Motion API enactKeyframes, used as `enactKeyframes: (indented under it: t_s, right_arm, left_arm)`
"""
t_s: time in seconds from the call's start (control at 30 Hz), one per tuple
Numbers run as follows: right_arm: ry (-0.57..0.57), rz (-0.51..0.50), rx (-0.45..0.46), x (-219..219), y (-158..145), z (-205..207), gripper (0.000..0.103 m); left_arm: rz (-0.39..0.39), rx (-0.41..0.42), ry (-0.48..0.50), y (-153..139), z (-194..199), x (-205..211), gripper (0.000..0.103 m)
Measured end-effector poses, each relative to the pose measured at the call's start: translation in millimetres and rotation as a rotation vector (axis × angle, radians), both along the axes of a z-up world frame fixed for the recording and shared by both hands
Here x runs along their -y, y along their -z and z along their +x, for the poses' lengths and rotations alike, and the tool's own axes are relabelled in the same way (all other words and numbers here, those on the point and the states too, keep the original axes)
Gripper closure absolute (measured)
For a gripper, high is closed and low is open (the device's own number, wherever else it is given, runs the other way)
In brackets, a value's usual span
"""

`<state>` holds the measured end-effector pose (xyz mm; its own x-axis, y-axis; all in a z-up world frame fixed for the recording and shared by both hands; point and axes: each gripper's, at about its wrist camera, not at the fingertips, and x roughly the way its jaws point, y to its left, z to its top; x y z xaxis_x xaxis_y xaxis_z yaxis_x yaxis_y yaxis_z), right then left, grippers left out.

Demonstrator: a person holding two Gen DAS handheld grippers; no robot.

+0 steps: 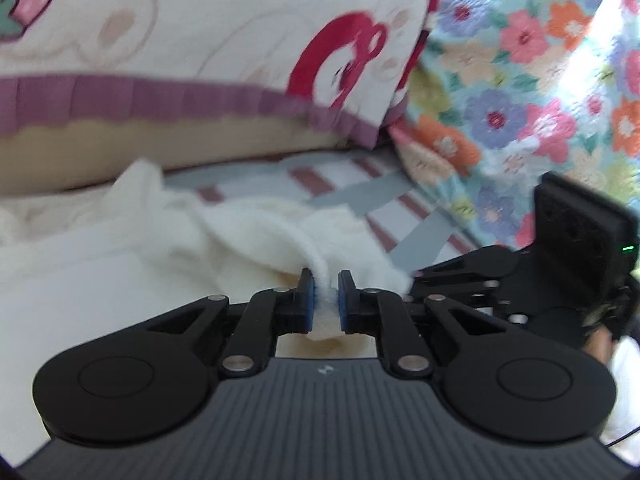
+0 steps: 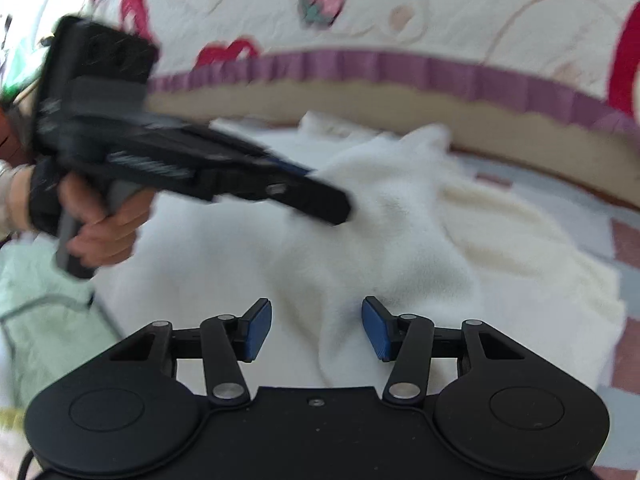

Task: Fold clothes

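A white fleecy garment [image 1: 240, 232] lies crumpled on the bed. My left gripper [image 1: 328, 300] is shut on a raised fold of it, with fabric squeezed between the blue pads. In the right wrist view the same garment [image 2: 400, 220] spreads across the middle. My right gripper [image 2: 316, 328] hovers open over a ridge of the cloth, and its pads do not press on it. The left gripper [image 2: 340, 208] reaches in from the upper left, held by a hand [image 2: 100, 232], with its tip on the garment. The right gripper's black body [image 1: 576, 232] shows at the right edge of the left wrist view.
A cream blanket with strawberry prints and a purple border [image 1: 200, 40] rises behind the garment. A floral quilt [image 1: 520, 100] stands at the right. The checked bed sheet [image 1: 360, 196] shows beneath. A pale green cloth [image 2: 40, 300] lies at the left.
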<state>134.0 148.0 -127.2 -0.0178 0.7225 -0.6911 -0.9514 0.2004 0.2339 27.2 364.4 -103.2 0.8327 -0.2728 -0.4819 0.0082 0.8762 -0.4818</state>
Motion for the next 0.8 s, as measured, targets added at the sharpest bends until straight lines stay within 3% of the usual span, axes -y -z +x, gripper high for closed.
enactKeyframes:
  t_s: [0.13, 0.33, 0.37, 0.4, 0.43, 0.5, 0.6, 0.63, 0.67, 0.8]
  right_arm:
    - [0.100, 0.076, -0.001, 4.6, -9.6, 14.4, 0.052]
    - [0.104, 0.151, -0.058, 13.8, -14.1, 25.1, 0.051]
    - [0.081, 0.161, -0.046, 14.2, -14.7, 22.8, 0.074]
    - [0.056, 0.159, -0.037, 13.8, -14.5, 20.1, 0.090]
    - [0.038, 0.144, -0.038, 12.4, -14.2, 18.2, 0.096]
    - [0.034, 0.122, -0.036, 10.3, -14.6, 16.4, 0.096]
    - [0.107, 0.107, -0.060, 13.1, -12.9, 24.9, 0.096]
    - [0.145, 0.099, -0.069, 16.0, -12.1, 30.0, 0.096]
    - [0.177, 0.093, -0.079, 19.8, -10.0, 35.0, 0.096]
    - [0.280, 0.142, -0.132, 34.5, -4.9, 51.0, 0.096]
  left_arm:
    - [-0.114, 0.032, 0.006, -14.0, 1.8, -3.6, 0.091]
    - [-0.516, 0.043, -0.103, 6.2, 8.0, -28.7, 0.092]
    - [-0.518, 0.048, -0.105, 5.9, 8.7, -29.8, 0.092]
    - [-0.484, 0.043, -0.100, 4.0, 9.7, -28.5, 0.092]
    - [-0.446, 0.037, -0.094, 2.0, 10.7, -26.9, 0.092]
    - [-0.368, 0.018, -0.084, -0.4, 12.7, -23.5, 0.091]
    - [-0.148, -0.039, -0.097, -0.2, 14.6, -14.1, 0.076]
    - [-0.111, -0.046, -0.096, 2.3, 12.5, -12.9, 0.066]
    - [-0.082, -0.051, -0.096, 5.0, 10.2, -12.2, 0.063]
    - [-0.115, -0.089, -0.085, 21.9, 12.0, -16.6, 0.062]
